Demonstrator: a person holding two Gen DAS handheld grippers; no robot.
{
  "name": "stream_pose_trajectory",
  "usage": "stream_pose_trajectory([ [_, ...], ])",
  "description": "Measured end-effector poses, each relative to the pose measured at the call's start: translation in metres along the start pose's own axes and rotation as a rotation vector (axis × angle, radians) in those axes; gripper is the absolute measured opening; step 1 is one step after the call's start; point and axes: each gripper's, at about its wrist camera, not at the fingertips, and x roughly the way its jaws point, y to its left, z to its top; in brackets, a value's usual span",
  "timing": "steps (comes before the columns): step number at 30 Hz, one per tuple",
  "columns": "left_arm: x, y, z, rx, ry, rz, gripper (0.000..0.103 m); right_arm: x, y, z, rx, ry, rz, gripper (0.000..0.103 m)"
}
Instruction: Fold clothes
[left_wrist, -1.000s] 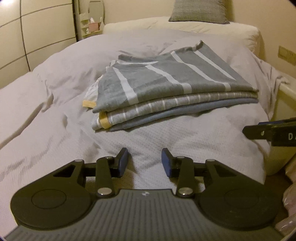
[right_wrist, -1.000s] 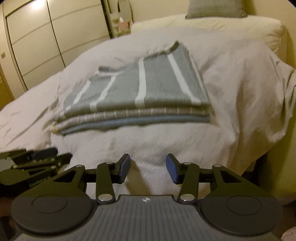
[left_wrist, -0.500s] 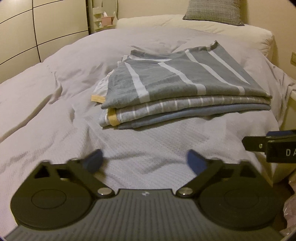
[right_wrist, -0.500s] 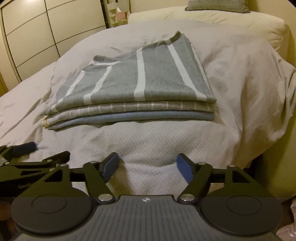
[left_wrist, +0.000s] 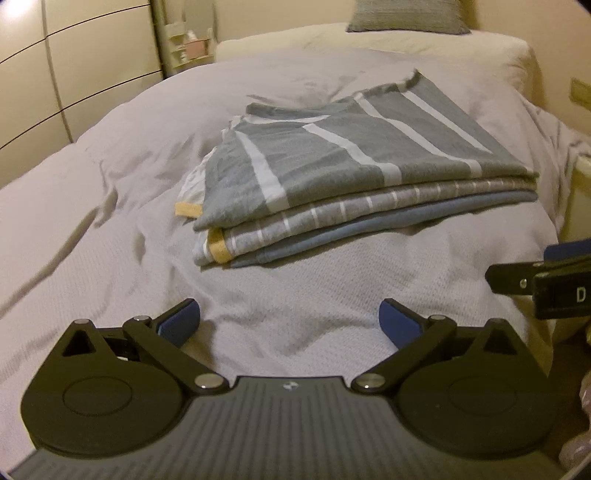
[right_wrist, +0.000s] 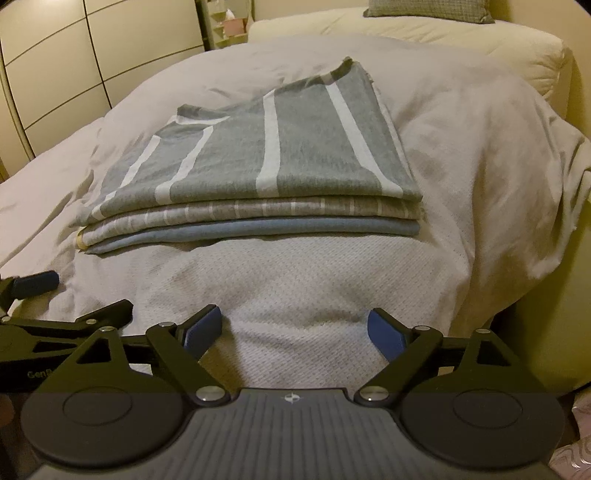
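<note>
"GenR…" partly legible on left gripper (right_wrist: 44, 325); folded grey-striped clothes stack (left_wrist: 354, 177) neat on bed (left_wrist: 110, 221); both grippers, incl. right gripper (right_wrist: 295, 328), jaws wide, empty.

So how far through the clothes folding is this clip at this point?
Done: three folded garments sit stacked on the bed, the wide-striped grey top over a thin-striped grey one and a blue one. In hand: nothing; the left tool and right tool are both open and empty, short of the pile. Left: no unfolded clothing shows in either view, so the folding looks finished or nearly so.
</note>
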Motion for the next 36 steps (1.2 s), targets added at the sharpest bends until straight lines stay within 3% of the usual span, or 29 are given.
stream_pose_trajectory([
  [5, -0.015, 0.009, -0.002, -0.095, -0.054, -0.006, 0.102, -0.007, 0.001, -0.001, 0.011, -0.004, 0.001, 0.088],
  [13, -0.041, 0.005, -0.005, -0.142, -0.001, 0.008, 0.102, -0.032, 0.012, -0.003, -0.004, -0.02, 0.002, 0.088],
  [27, -0.12, -0.005, -0.009, -0.151, -0.075, -0.037, 0.102, -0.102, 0.015, -0.021, 0.052, -0.078, -0.013, 0.088],
  [36, -0.147, -0.012, -0.018, -0.143, -0.08, -0.026, 0.102, -0.133, 0.019, -0.034, 0.055, -0.078, -0.029, 0.088],
])
